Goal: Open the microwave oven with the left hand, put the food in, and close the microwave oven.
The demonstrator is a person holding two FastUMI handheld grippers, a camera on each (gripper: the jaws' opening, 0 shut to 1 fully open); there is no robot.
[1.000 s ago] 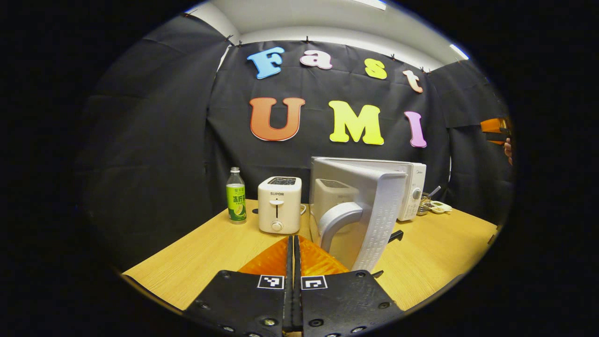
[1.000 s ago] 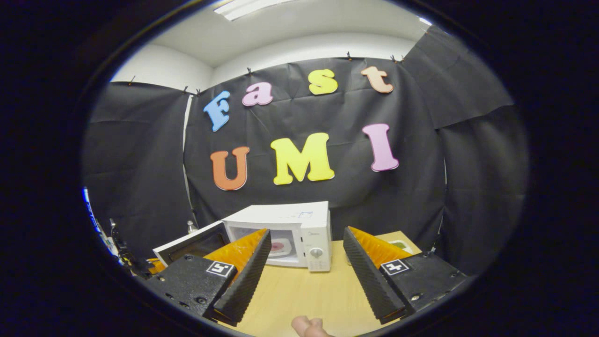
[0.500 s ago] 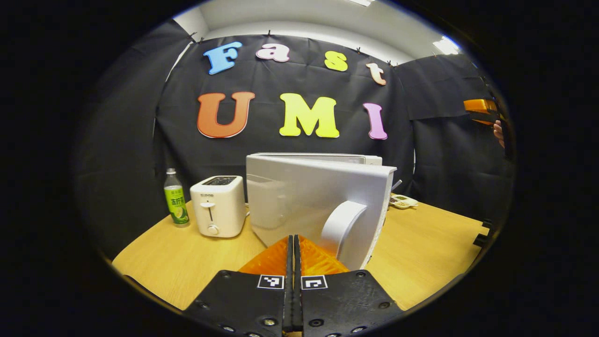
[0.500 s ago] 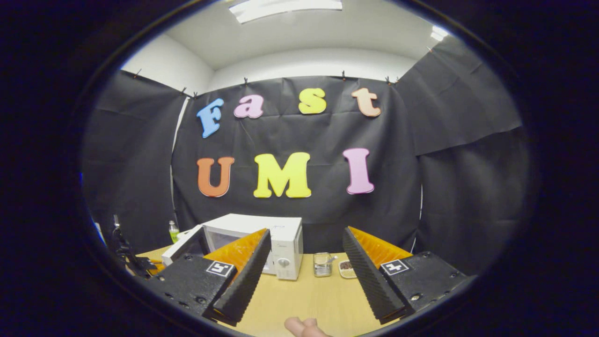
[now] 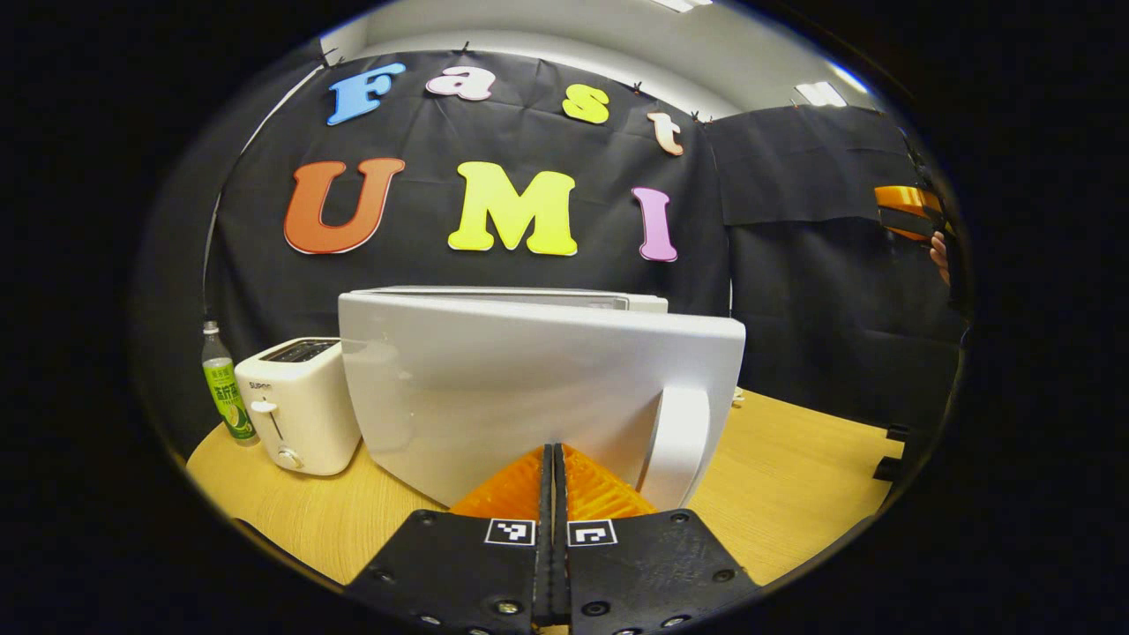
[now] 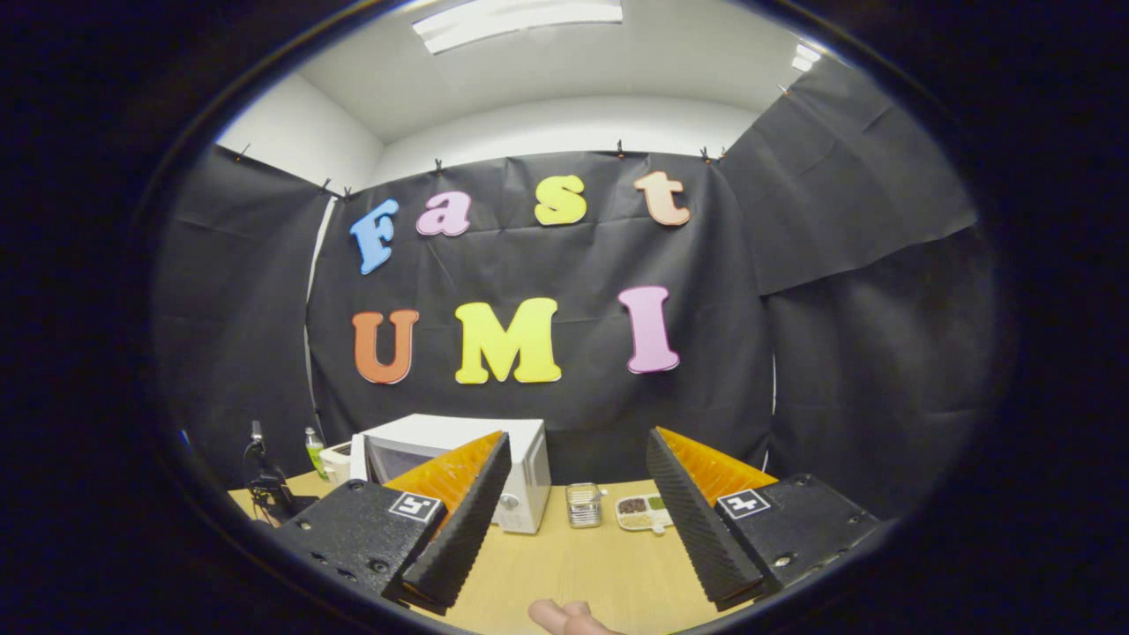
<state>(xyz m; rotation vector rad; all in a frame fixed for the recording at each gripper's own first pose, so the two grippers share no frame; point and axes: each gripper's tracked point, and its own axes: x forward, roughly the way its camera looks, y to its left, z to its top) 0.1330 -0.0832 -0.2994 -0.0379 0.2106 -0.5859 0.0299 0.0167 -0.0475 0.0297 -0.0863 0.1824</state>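
The white microwave (image 5: 512,296) stands on the wooden table, and its door (image 5: 494,397) is swung nearly closed, hiding the inside. The door's curved handle (image 5: 679,441) is at its right edge. My left gripper (image 5: 554,451) is shut with nothing in it, and its tips are right at the door's outer face, just left of the handle. In the right gripper view the microwave (image 6: 520,459) looks small and far off. My right gripper (image 6: 578,437) is open and empty, held well back from the table. It also appears with a hand at the far right of the left gripper view (image 5: 908,212).
A white toaster (image 5: 295,406) and a green-labelled bottle (image 5: 220,388) stand left of the microwave. A metal cup (image 6: 582,504) and a divided dish (image 6: 644,511) sit to its right. Bare table (image 6: 600,564) lies in front. A fingertip (image 6: 564,617) shows at the bottom edge.
The microwave door has swung from wide open to nearly closed, with my shut left gripper following it. My right gripper has drawn back, so the microwave looks smaller.
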